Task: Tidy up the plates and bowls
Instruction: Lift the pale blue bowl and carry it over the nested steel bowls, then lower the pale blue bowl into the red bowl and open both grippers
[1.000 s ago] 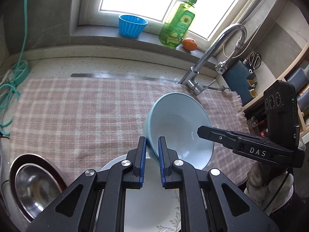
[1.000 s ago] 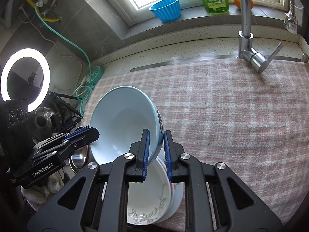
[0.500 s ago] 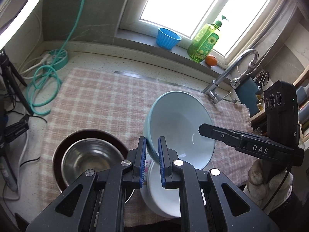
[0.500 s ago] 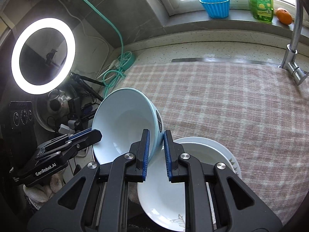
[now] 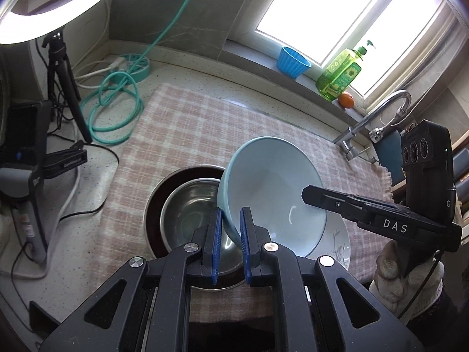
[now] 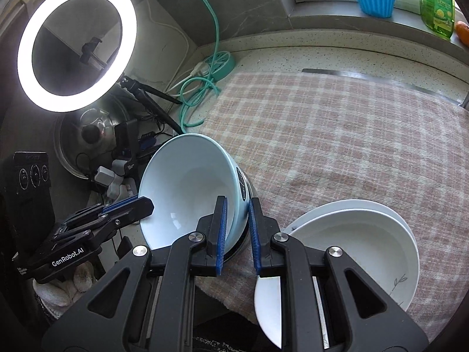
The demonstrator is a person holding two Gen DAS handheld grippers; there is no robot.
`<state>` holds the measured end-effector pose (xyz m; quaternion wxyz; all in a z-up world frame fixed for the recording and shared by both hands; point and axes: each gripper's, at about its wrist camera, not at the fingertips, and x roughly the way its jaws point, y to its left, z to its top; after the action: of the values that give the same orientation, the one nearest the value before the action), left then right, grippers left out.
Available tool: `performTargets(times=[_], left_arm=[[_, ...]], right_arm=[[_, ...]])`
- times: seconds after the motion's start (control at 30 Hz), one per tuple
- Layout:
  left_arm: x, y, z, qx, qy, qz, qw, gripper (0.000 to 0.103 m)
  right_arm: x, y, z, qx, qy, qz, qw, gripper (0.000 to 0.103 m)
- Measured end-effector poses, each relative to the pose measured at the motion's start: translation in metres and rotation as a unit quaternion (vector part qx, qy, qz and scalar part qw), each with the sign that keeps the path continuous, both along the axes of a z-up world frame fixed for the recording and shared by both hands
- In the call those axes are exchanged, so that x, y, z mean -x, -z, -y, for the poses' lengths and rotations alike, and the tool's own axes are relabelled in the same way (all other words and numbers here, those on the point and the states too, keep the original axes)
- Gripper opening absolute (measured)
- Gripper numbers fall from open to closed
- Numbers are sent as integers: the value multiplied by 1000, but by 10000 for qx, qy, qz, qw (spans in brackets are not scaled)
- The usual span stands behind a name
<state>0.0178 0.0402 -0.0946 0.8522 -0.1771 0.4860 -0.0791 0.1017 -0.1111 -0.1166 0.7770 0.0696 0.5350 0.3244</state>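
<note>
The left tool [image 5: 229, 234] and right tool [image 6: 236, 228] each pinch the tilted pale blue bowl [image 5: 272, 196] by its rim; uneven pull could drop it onto the steel bowl [image 5: 187, 214].

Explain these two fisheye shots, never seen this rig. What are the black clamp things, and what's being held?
There is no robot here. A person holds a hand-held set of tongs in each hand, and each carries a fisheye camera looking along its two fingers. So each picture shows its own tongs at the bottom and the other set off to the side.

The left tongs and the right tongs are both shut on opposite rims of one light blue bowl, tilted and lifted off the counter. A gloved hand holds the right tool.

Below lies a pink checked cloth. On it sit a steel bowl nested in a dark bowl, and beside them stacked white plates. A blue cup, a soap bottle and an orange stand on the windowsill.
</note>
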Motion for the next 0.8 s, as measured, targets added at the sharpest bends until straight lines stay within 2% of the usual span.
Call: performTargets(times=[0.8], left_arm=[[7,25,-25,34,-232,-359,9991,11]], right_arm=[[-1,36,-41,359,-203,-239,9989,17]])
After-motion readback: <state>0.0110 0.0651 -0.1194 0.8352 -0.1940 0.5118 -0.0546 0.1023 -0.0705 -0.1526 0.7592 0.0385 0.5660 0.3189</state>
